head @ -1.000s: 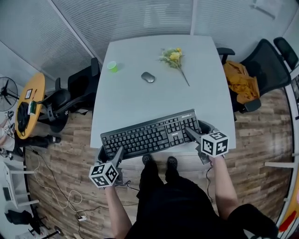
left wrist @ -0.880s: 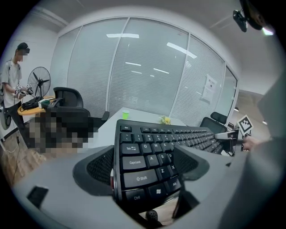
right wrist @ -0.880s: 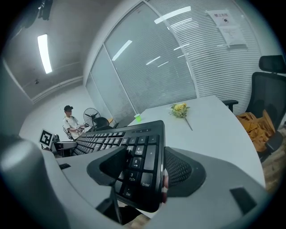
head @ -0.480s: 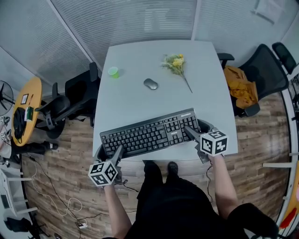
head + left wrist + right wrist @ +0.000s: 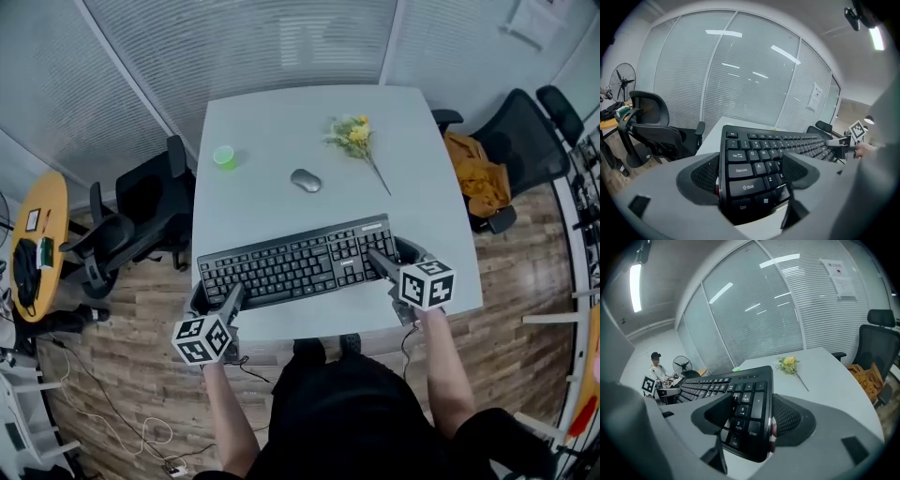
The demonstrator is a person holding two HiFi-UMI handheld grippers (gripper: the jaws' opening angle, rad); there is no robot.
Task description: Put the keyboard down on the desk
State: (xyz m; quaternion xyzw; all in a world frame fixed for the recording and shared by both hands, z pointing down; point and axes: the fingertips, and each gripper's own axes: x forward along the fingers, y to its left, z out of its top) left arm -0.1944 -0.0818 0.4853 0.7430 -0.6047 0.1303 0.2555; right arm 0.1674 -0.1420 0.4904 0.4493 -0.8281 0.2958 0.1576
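Observation:
A black keyboard [image 5: 295, 262] hangs over the near part of the pale grey desk [image 5: 272, 131], held at both ends. My left gripper [image 5: 217, 298] is shut on its left end; in the left gripper view the keyboard [image 5: 754, 166] sits clamped between the jaws of that gripper [image 5: 750, 176]. My right gripper [image 5: 386, 262] is shut on the numpad end, and the right gripper view shows the keyboard [image 5: 740, 404] pinched there by the gripper [image 5: 751, 416]. Whether the keyboard touches the desk I cannot tell.
On the desk lie a grey mouse [image 5: 306, 180], a green cup [image 5: 224, 157] and a yellow flower [image 5: 354, 137]. Black office chairs [image 5: 141, 211] stand at the left, another chair with an orange cloth [image 5: 478, 173] at the right. A person [image 5: 657, 369] stands far off.
The keyboard and both grippers have moved forward, farther over the desk from its near edge. Both grips are unchanged.

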